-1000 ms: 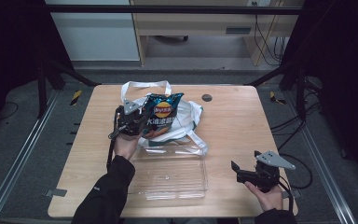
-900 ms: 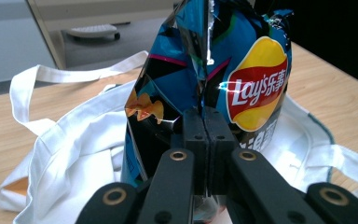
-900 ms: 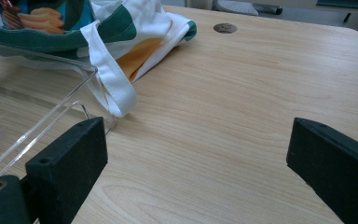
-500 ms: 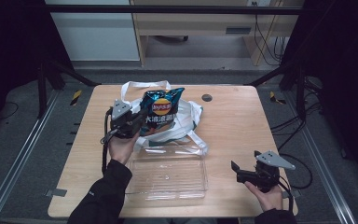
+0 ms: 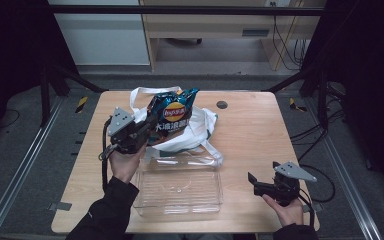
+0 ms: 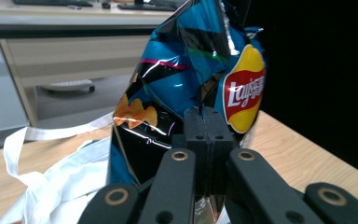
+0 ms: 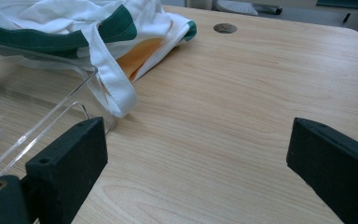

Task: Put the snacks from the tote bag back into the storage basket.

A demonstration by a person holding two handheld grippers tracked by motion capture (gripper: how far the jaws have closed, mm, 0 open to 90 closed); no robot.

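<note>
The left gripper (image 5: pixel 147 131) has its jaws pressed fully together on the lower edge of a blue chip bag (image 5: pixel 172 114), as the left gripper view shows: the two black pads (image 6: pixel 196 135) meet with only the thin foil of the bag (image 6: pixel 186 79) between them. The bag stands upright above the pads, its yellow and red logo facing to the right of the jaws and its crimped top edge at the highest point. In the high view the bag hangs above a white cloth tote bag (image 5: pixel 200 127) with green trim, which lies crumpled on the wooden table (image 5: pixel 260 130). A clear plastic tray (image 5: pixel 180 187) sits on the table just in front of the tote, on the person's side, and one of the tote's straps touches the tray's far corner.

The right gripper (image 5: pixel 260 184) rests well to the right of the tray, near the table's front edge. Its jaws stand wide apart with nothing between them; in the right gripper view the bare wood lies between the two pads (image 7: pixel 70 161), with the tray's corner (image 7: pixel 51 93) and the tote (image 7: pixel 121 46) beyond.
</note>
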